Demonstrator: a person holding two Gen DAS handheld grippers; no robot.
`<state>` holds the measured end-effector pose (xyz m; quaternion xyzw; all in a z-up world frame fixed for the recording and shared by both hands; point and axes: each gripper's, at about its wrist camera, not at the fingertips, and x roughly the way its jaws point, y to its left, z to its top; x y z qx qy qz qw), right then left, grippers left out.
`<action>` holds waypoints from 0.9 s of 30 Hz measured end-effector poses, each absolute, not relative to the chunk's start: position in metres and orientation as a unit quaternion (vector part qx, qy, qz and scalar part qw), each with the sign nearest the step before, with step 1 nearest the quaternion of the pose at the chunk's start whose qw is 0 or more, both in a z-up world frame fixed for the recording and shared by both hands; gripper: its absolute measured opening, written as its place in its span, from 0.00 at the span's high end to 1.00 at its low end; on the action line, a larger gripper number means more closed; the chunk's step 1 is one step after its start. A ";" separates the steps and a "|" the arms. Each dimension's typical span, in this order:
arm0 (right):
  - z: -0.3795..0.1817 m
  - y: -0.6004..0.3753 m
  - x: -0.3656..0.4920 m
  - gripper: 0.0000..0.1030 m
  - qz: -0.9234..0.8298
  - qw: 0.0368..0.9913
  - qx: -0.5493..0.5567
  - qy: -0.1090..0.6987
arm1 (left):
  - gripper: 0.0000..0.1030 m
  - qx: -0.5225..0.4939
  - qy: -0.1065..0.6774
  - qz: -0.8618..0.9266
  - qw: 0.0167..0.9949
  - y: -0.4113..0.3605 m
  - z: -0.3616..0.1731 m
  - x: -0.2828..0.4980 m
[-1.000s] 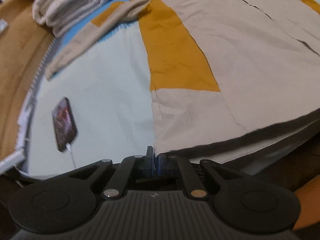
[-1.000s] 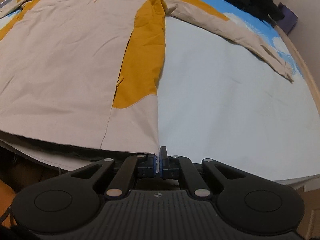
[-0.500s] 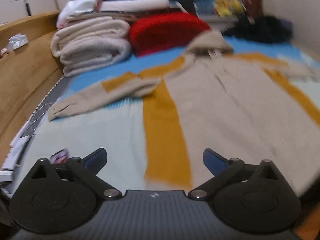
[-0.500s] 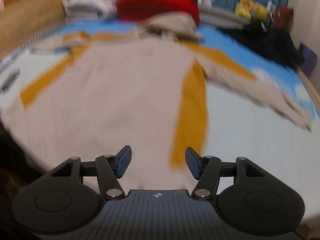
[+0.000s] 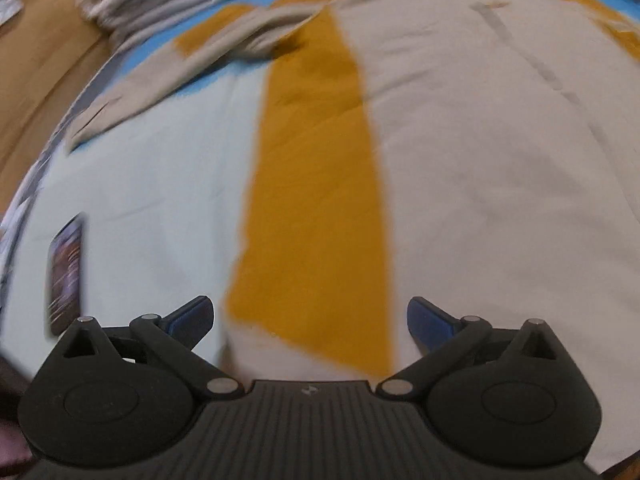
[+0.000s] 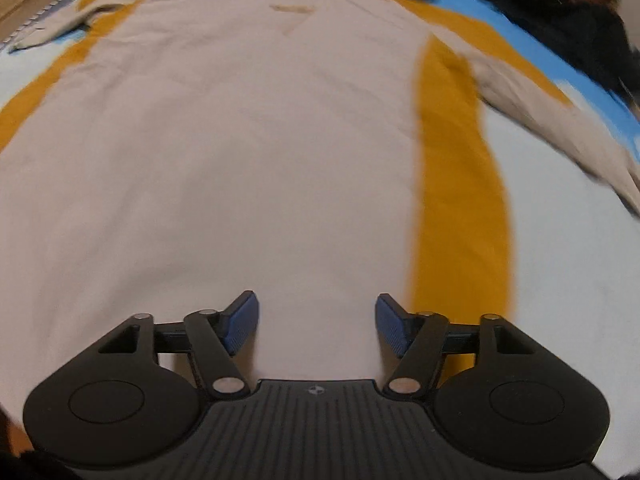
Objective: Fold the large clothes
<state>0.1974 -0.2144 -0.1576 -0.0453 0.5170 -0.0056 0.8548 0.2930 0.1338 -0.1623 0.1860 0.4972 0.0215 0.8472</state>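
Lying flat, soft beige-mustard coat (image 5: 480,152)

I can read no text, label or number anywhere; the phone (image 5: 64,276) screen on the bed is lit but too blurred to make out.

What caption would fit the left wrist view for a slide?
Left gripper, jaws open, above the beige garment with mustard-yellow side panels spread flat on the pale blue bedsheet.
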 end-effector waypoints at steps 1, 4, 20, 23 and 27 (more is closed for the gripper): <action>-0.159 -0.226 0.190 0.26 -0.017 0.850 -0.042 0.525 | 0.00 0.199 0.497 0.036 0.844 0.139 -0.161 0.291; -0.149 -0.251 0.168 0.26 -0.025 0.850 -0.005 0.526 | 0.00 0.188 0.477 0.060 0.856 0.161 -0.146 0.289; -0.043 -0.215 0.263 0.23 -0.030 0.934 0.046 0.353 | 0.00 -0.228 0.310 0.237 0.892 0.325 -0.041 0.470; -0.061 -0.207 0.290 0.23 -0.036 0.924 0.058 0.377 | 0.00 -0.271 0.320 0.251 0.872 0.353 -0.072 0.516; -0.085 -0.196 0.321 0.23 -0.044 0.915 0.031 0.399 | 0.00 -0.294 0.332 0.264 0.857 0.375 -0.113 0.570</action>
